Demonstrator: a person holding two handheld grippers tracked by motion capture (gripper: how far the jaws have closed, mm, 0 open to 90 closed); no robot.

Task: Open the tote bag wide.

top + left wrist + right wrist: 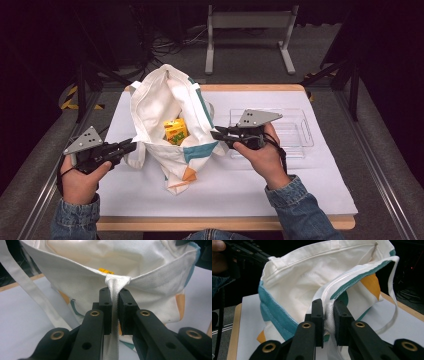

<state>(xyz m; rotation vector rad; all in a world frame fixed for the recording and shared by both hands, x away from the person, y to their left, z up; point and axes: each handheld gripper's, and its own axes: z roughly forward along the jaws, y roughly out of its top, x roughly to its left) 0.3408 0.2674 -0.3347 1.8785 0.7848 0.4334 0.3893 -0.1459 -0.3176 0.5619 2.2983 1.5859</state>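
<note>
Two hand-held grippers hold a white canvas tote bag [167, 130] open on the bench [280, 200], one at each side of its mouth. Nearest the person, the left hand-held gripper [131, 146] is clenched on the strap [115, 302] where it meets the near rim, the webbing pinched flat between its pads. The right hand-held gripper [216, 133] is likewise clamped on a bunched fold of the opposite rim beside the teal band [274, 312].

The bag lies on the white sheet in the middle of the bench, its long axis running from the near end, with its orange and teal patches, away toward the far edge. The mouth is spread wide and faces upward and slightly toward the person. Inside, a yellow packet [175, 131] rests low against the lining. A loose strap [393, 302] hangs free over the right side. Farther right, a clear plastic tray [300, 132] sits just behind the right hand.

My judgement of the risks: each grip is on soft cloth only, so if the hands pull apart unevenly the fabric could slide out of the jaws and the mouth would fall shut over the packet. Lifting the rims too high could tip the bag and roll the packet out. The free strap might also snag on the tray.
</note>
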